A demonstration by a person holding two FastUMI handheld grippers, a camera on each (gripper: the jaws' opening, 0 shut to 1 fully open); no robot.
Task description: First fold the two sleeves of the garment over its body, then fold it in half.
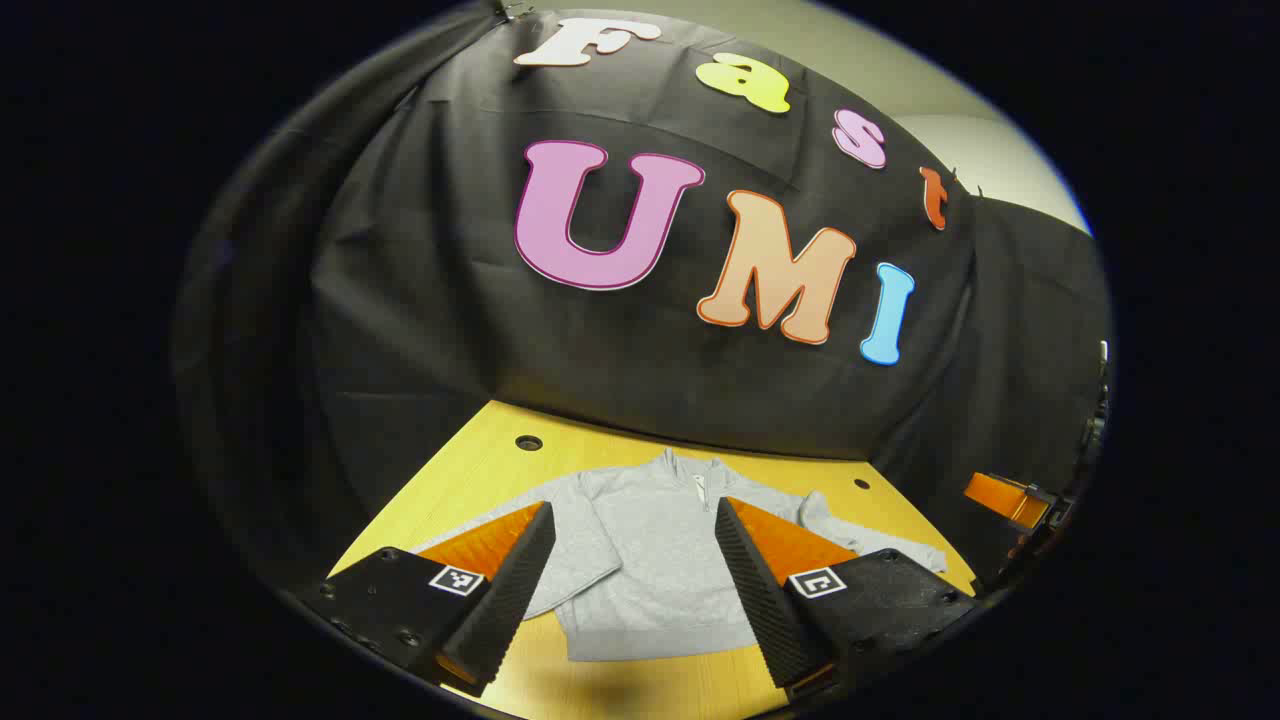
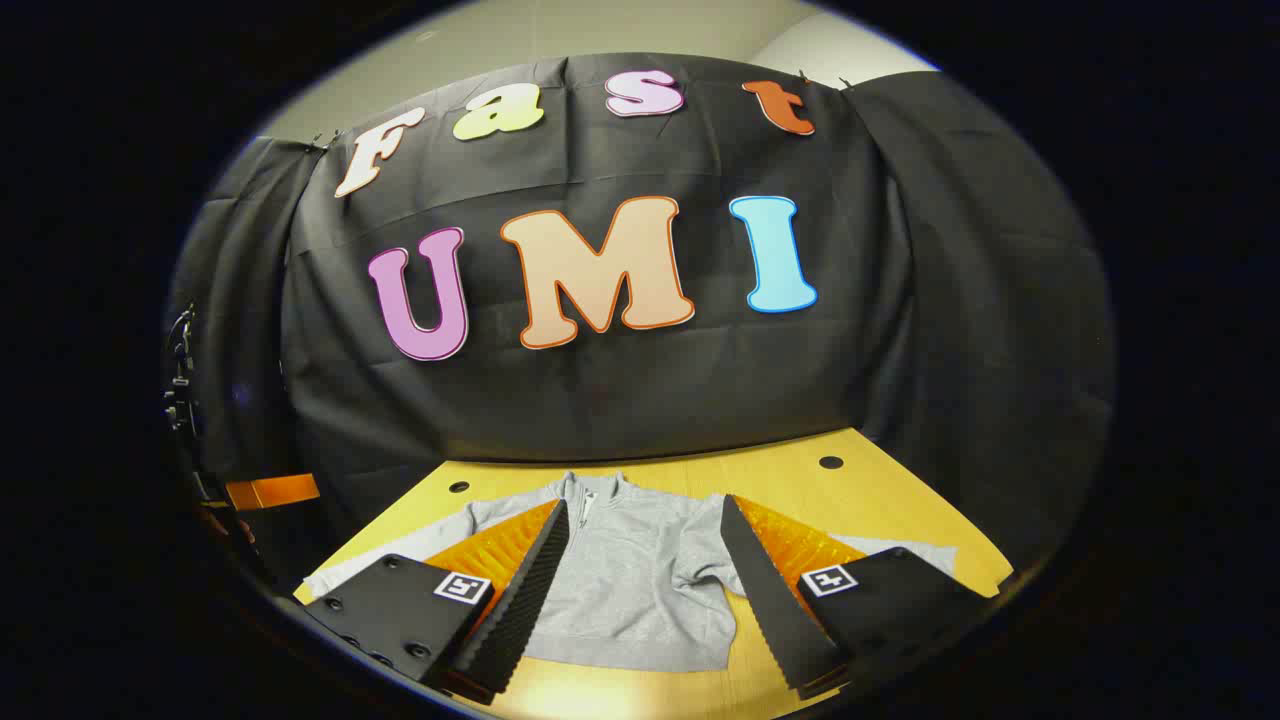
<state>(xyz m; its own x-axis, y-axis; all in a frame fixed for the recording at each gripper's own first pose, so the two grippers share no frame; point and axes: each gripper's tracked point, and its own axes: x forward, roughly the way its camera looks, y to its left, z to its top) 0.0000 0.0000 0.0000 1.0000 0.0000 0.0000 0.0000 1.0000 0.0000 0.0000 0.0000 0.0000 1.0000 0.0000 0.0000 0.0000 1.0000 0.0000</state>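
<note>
Nothing of the fold is done yet, as far as I can judge. The grey zip-neck sweatshirt (image 1: 655,560) lies flat and face up on the yellow wooden counter (image 1: 480,470), straight ahead of both my grippers, its collar pointing away from me and its ribbed hem nearest me. Both sleeves are spread out to the sides, clear of the body: the left sleeve (image 1: 560,550) runs out behind my left gripper's left finger, the right sleeve (image 2: 880,550) behind my right gripper's right finger. Both sleeve folds and the final fold in half remain.

My left gripper (image 1: 635,520) is released, fingers spread wide, holding nothing, hovering short of the hem. My right gripper (image 2: 645,515) is likewise spread wide and holds nothing, also above the near edge of the garment.

The sweatshirt looks like soft, matte fleece with a short metal zip at a stand-up collar. The counter is smooth and glossy with small round dark holes. My gripper fingers are wedge-shaped with ridged inner faces.
</note>
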